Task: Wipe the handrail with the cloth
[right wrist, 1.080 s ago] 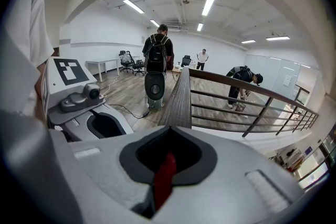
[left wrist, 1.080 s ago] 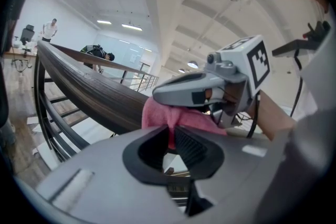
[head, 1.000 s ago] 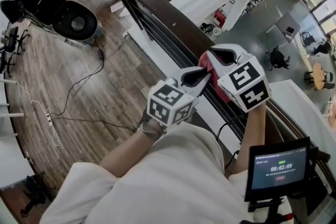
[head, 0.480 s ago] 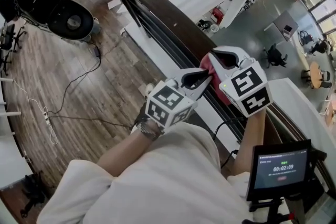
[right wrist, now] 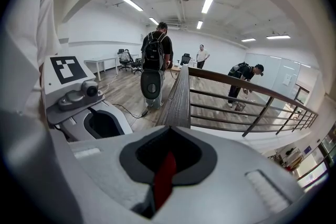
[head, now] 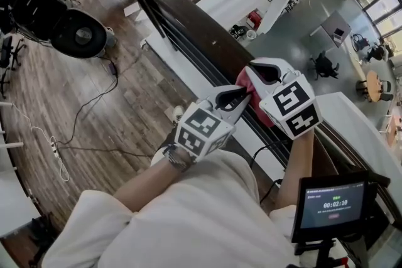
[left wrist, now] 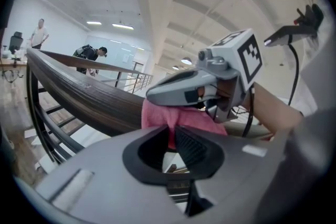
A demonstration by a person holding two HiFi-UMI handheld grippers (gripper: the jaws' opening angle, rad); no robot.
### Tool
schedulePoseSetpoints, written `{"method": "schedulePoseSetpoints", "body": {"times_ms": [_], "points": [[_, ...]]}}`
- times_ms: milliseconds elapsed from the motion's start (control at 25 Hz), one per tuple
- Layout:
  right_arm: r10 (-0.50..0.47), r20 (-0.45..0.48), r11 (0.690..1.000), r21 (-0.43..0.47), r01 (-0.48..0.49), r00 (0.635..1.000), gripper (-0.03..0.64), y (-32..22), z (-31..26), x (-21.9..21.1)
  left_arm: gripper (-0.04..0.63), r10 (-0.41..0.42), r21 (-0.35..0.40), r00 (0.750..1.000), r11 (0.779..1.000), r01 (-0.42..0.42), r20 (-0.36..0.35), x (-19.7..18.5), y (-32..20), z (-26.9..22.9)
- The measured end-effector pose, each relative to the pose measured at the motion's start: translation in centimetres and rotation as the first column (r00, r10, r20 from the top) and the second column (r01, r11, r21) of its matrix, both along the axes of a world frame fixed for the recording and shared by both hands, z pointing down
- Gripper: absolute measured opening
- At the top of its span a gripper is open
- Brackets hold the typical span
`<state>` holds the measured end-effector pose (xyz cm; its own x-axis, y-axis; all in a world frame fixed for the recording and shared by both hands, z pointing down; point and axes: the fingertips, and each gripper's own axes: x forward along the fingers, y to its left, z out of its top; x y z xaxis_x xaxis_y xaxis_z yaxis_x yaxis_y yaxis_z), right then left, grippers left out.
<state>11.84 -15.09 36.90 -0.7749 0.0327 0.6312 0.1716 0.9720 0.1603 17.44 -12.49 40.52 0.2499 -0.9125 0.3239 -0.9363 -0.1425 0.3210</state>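
Holds the pink cloth point(head: 242, 79) bunched on top of the dark wooden handrail point(head: 188, 19), between both grippers. Pinches a hanging fold of it in the left gripper point(head: 246, 95), from the rail's wood-floor side. Clamps a thin red strip of it in the right gripper point(head: 252, 70), squeezed tight together on the fabric, just beside the left one.
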Motion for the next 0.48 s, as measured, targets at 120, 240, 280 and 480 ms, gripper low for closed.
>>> {"method": "schedulePoseSetpoints", "body": {"times_ms": [120,240,280,480], "points": [[0.000,0.001,1.000,0.002,0.000,1.000,0.005,-0.2,0.0,-0.5,0.049,0.003,0.000,1.000,1.000,-0.003,-0.003,-0.5,0.0,-0.1],[0.003,0.004,1.000,0.005,-0.003,1.000,0.005,-0.4,0.0,-0.9,0.048,0.009,0.003,1.000,1.000,-0.009,-0.004,-0.9,-0.1,-0.2],[0.005,0.005,1.000,0.006,-0.005,1.000,0.005,-0.4,0.0,-1.0,0.048,0.009,0.005,1.000,1.000,-0.009,-0.006,-1.0,-0.1,-0.3],[0.010,0.005,1.000,0.007,-0.010,1.000,0.005,-0.8,-0.2,-2.2,0.048,0.006,0.009,1.000,1.000,-0.006,-0.012,-2.3,-0.5,-0.5]]}}
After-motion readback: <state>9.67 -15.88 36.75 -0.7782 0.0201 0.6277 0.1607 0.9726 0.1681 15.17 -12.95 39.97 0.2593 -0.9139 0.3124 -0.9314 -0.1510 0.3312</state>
